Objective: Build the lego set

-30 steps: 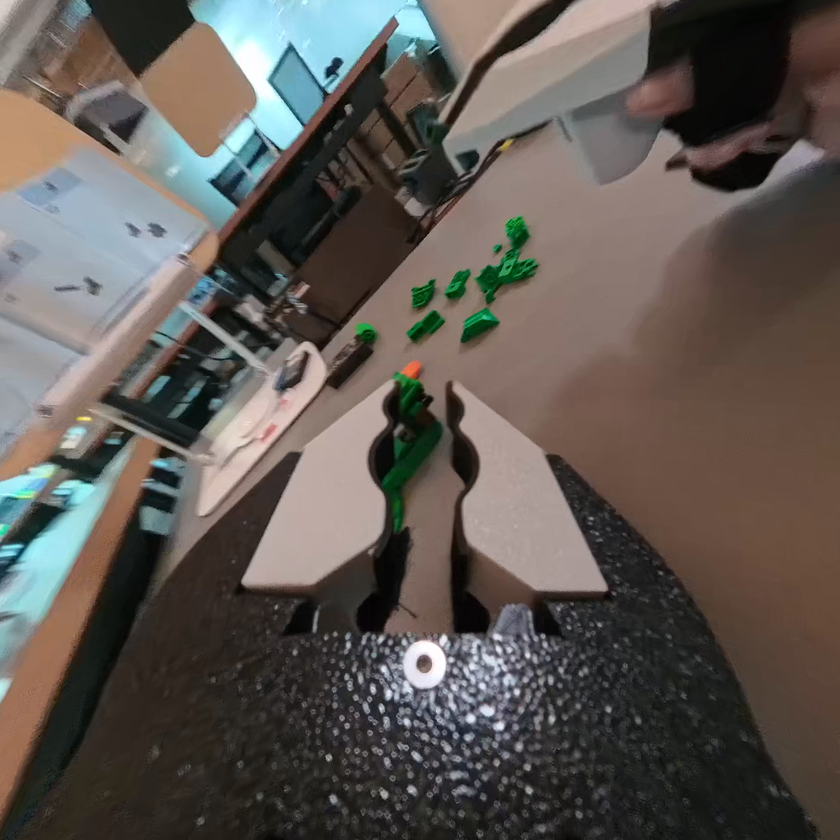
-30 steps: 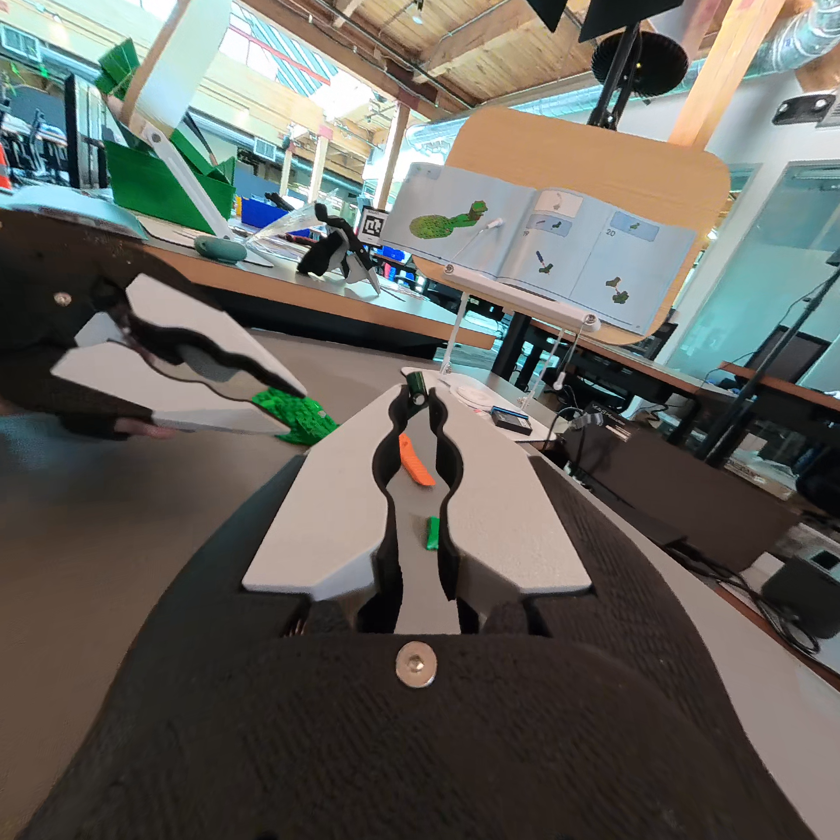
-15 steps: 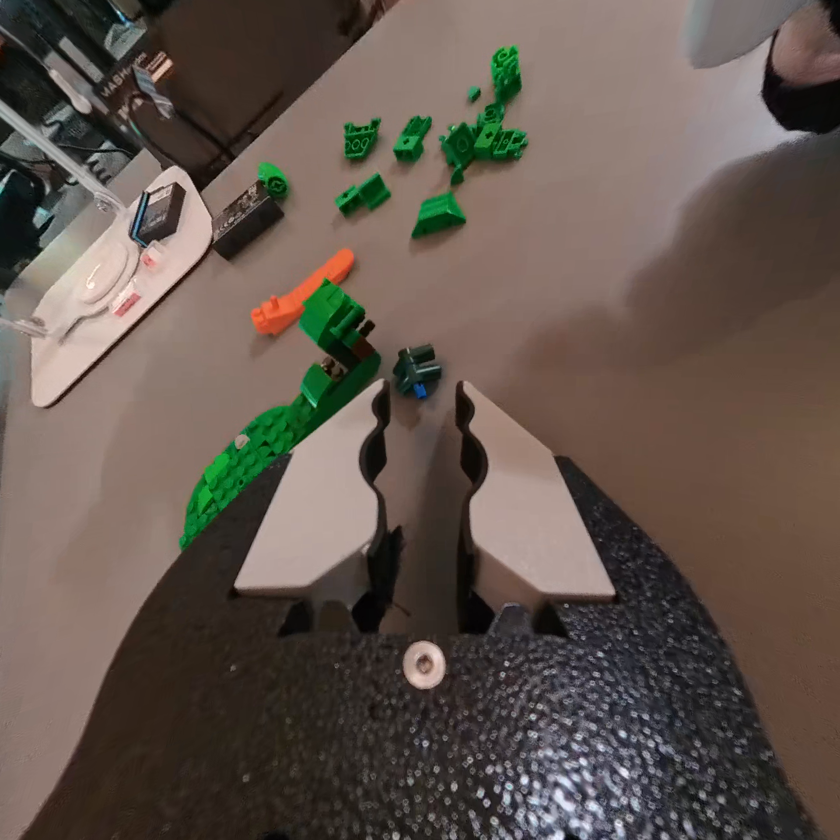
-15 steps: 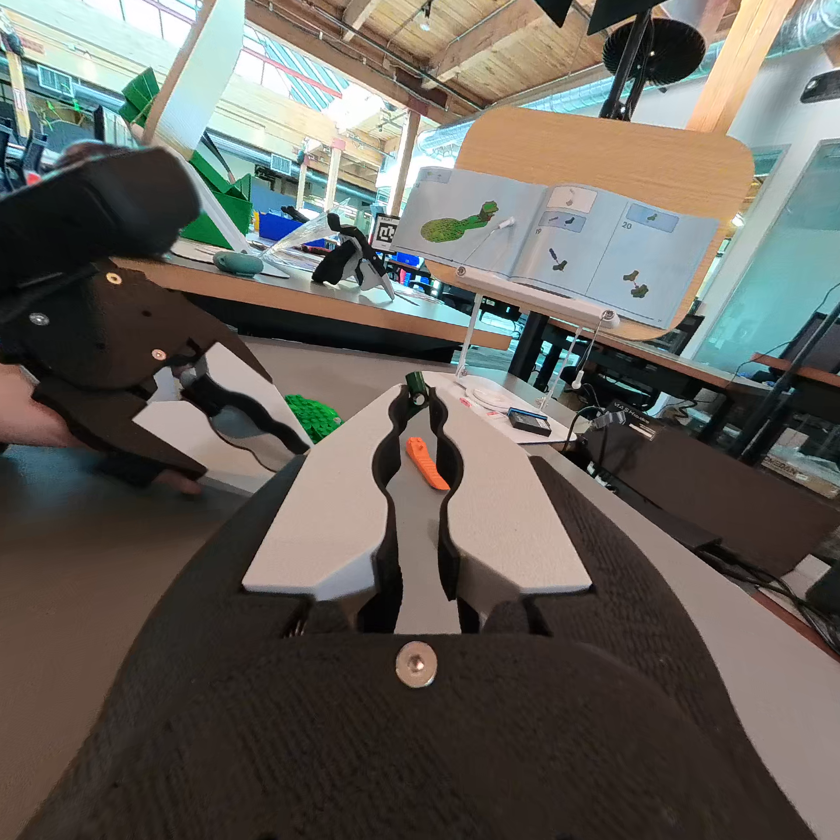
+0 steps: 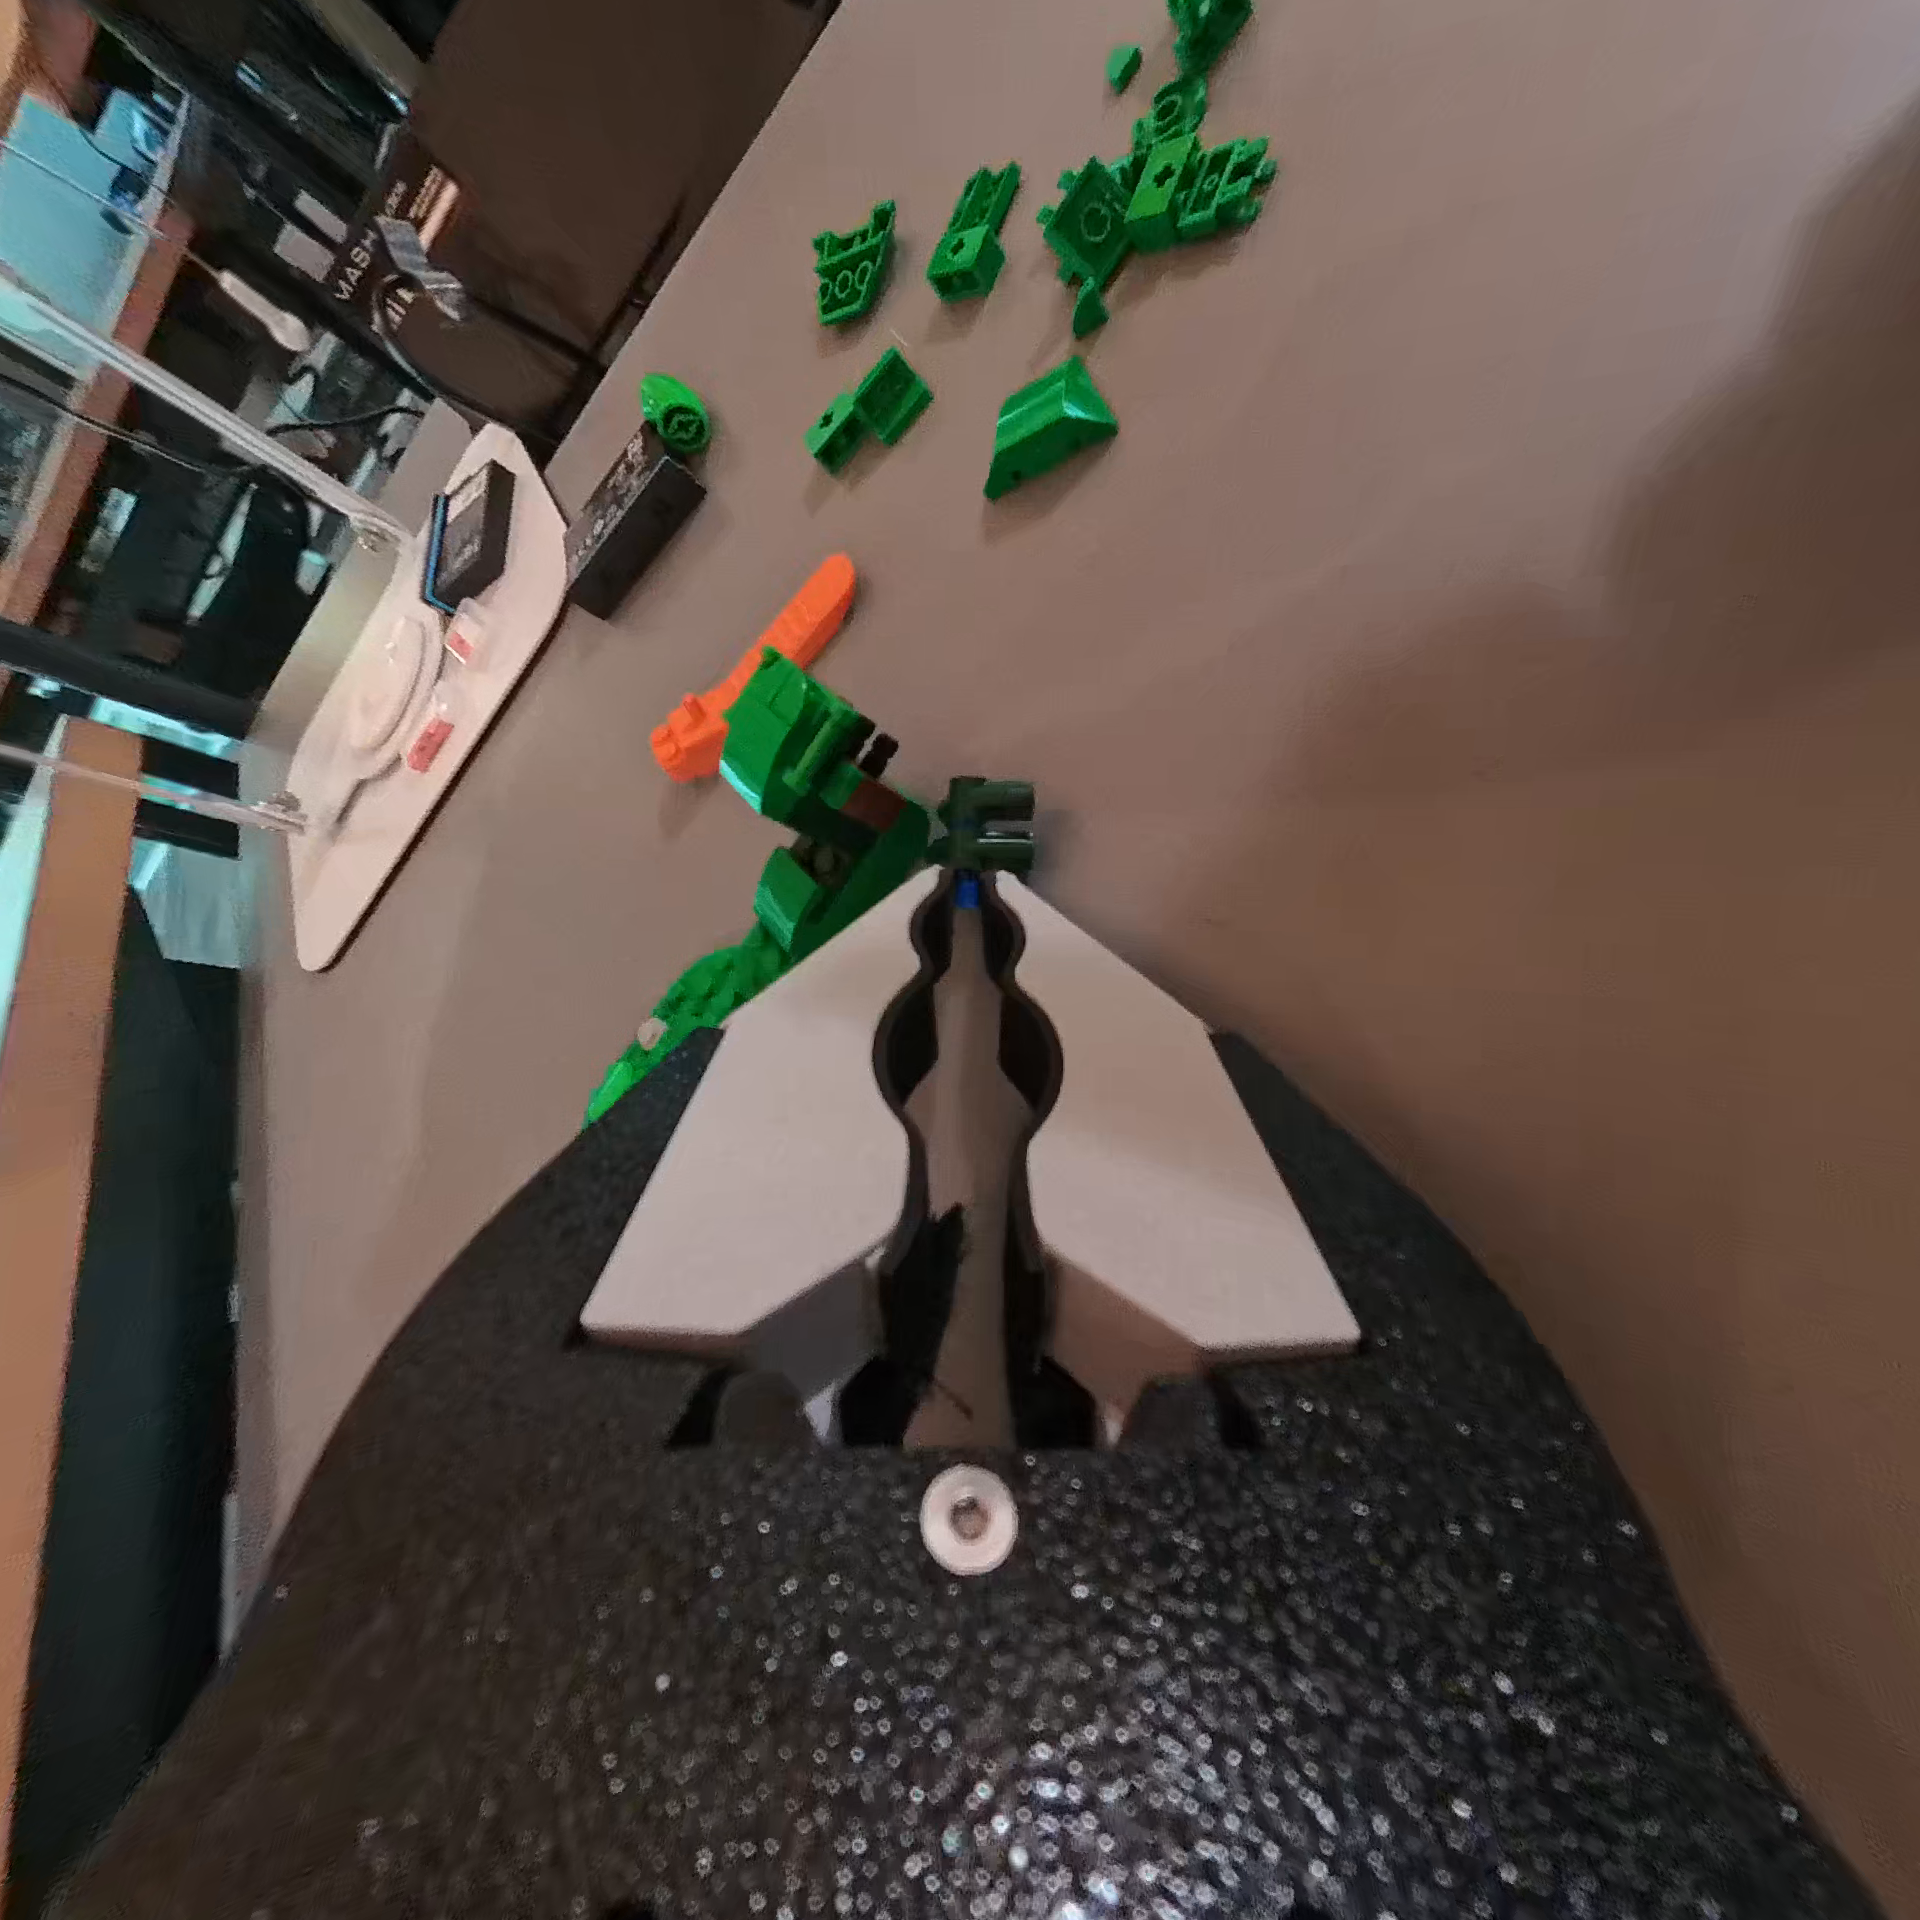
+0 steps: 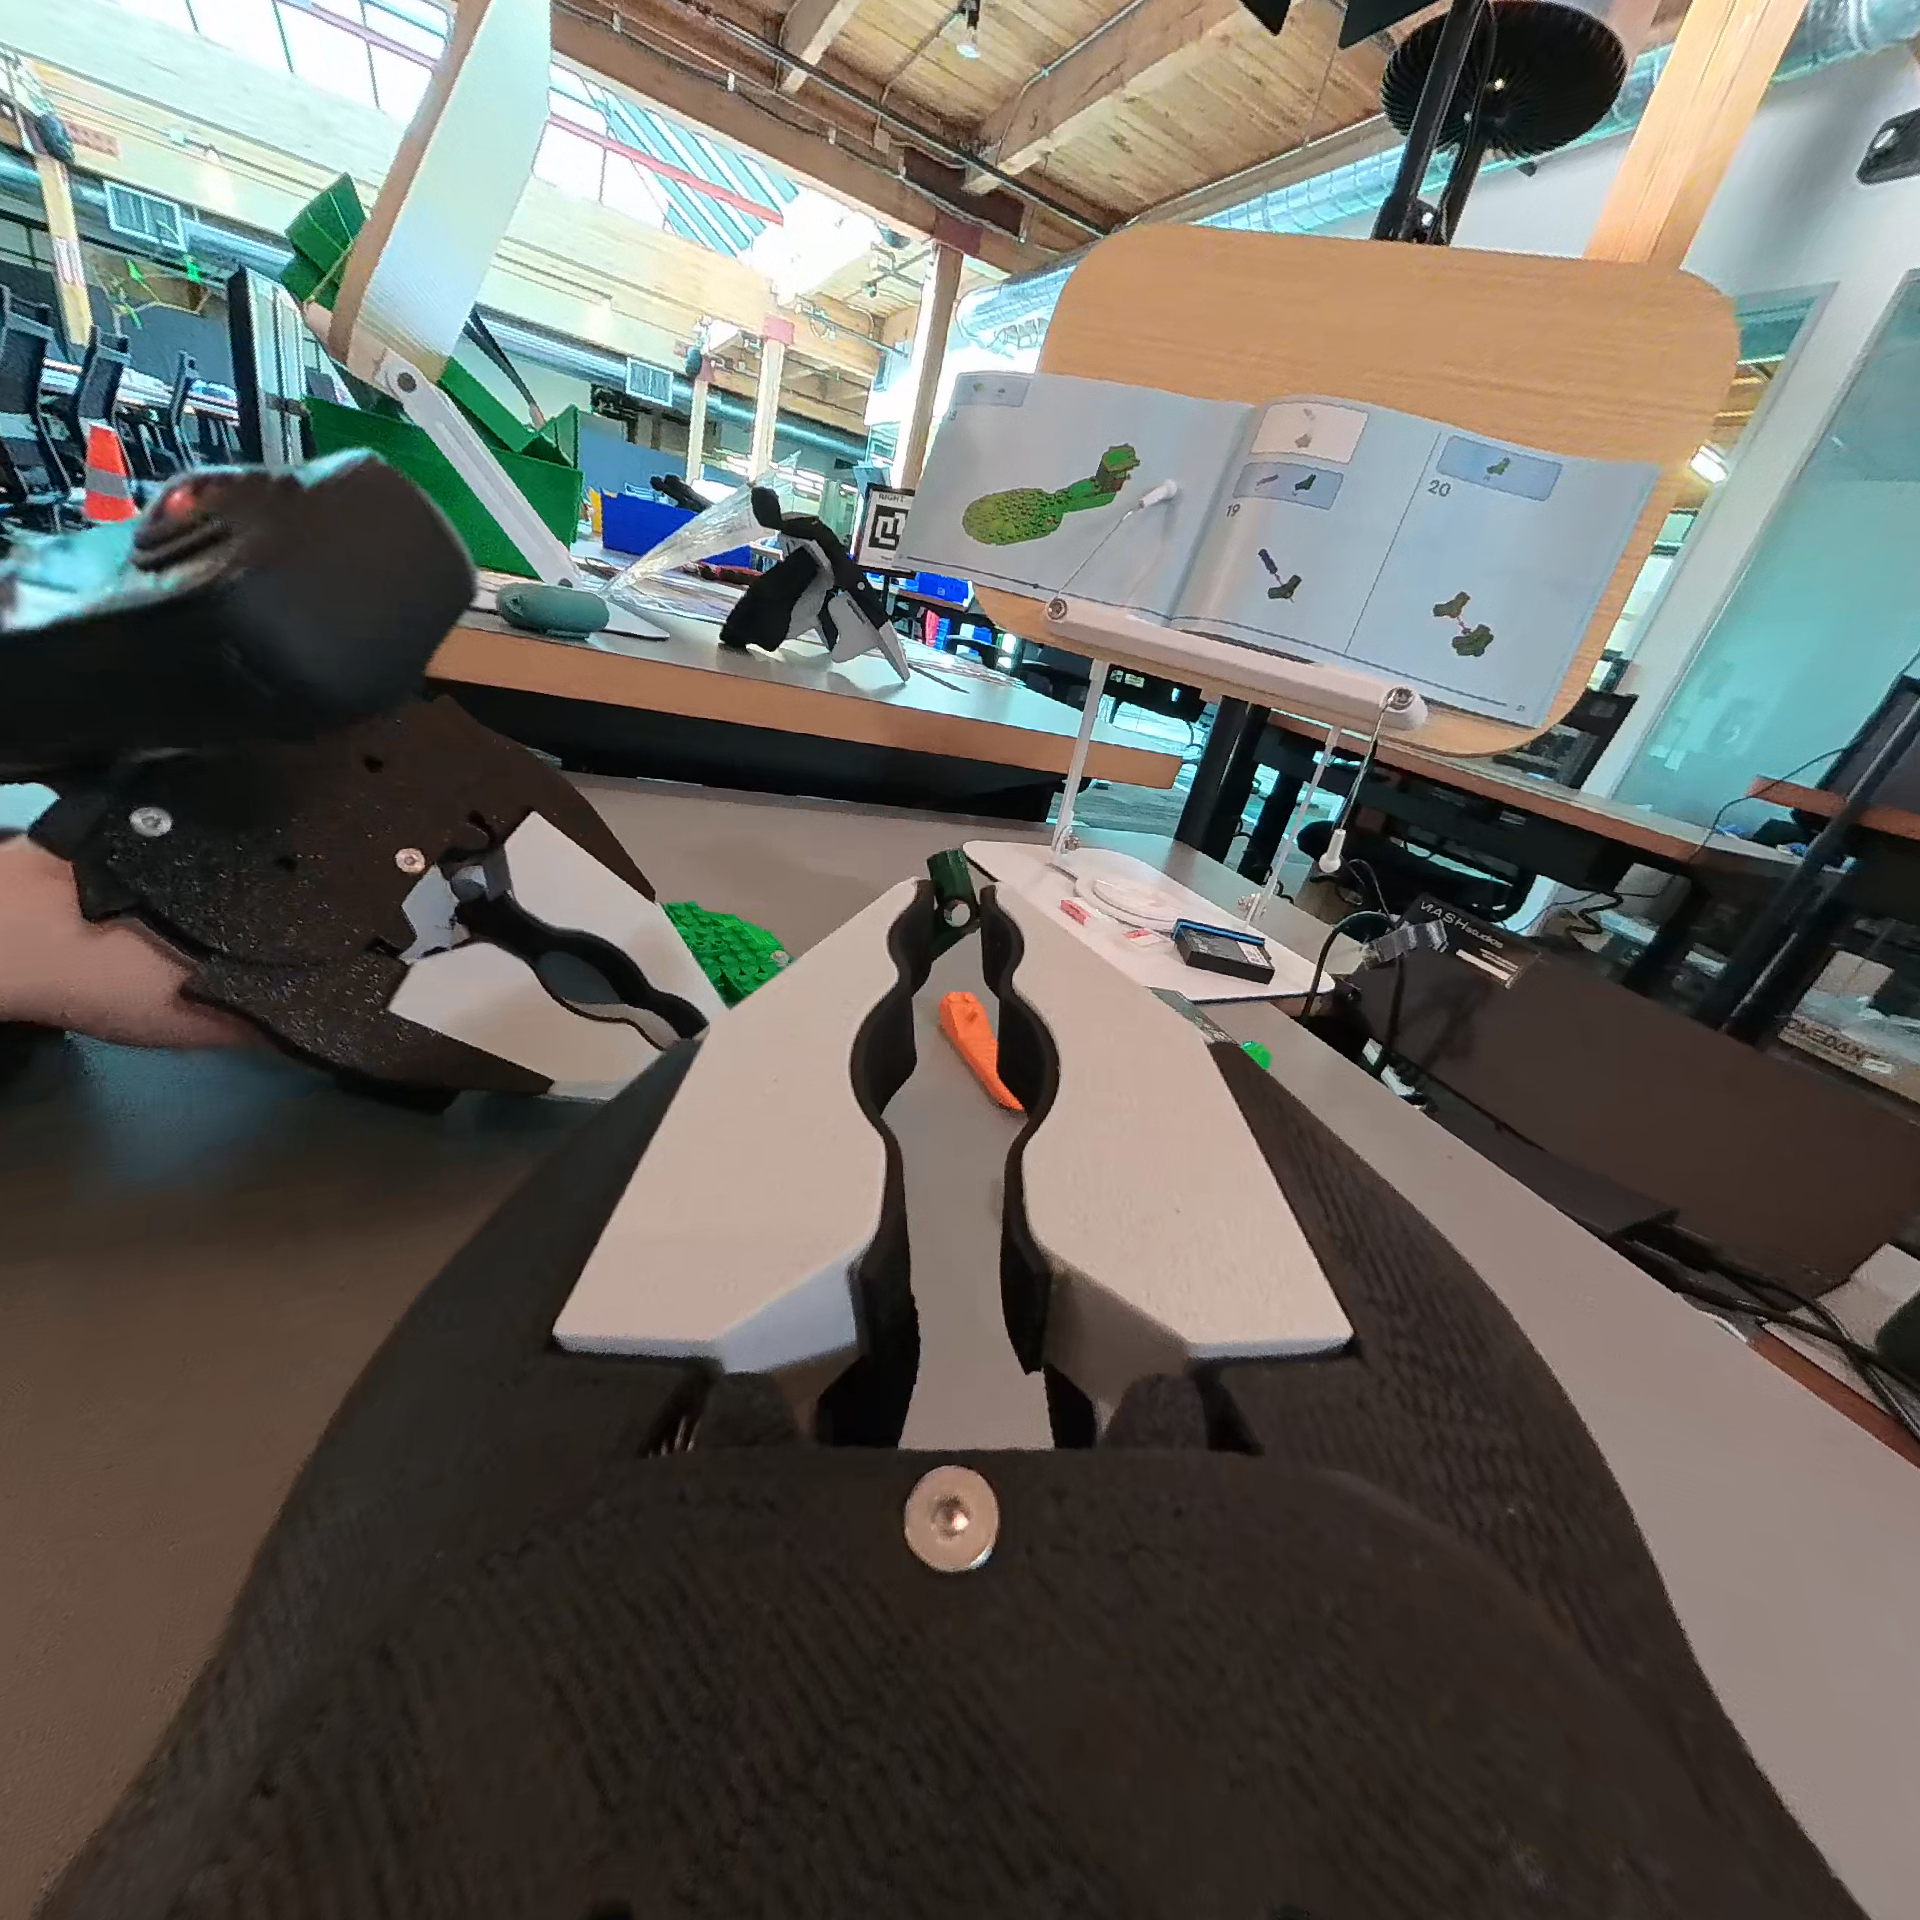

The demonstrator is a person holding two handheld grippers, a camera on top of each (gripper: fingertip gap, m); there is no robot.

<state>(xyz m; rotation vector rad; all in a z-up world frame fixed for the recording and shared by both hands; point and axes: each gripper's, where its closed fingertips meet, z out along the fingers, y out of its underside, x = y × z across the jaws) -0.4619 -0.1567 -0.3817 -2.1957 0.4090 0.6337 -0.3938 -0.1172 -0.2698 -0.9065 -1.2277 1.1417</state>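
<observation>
On the grey table, your left gripper pinches a dark green piece by its blue pin, just beside the green model. Your right gripper clamps a dark green peg. Loose bricks lie at twelve o'clock, an orange tool at eleven.

Two hand-held grippers: the left hand-held gripper and the right hand-held gripper. One orange piece. One built green model. One small dark green piece and another dark green piece. One black box. One open booklet. About eight loose bright green pieces; the far cluster is too tangled to count exactly.
</observation>
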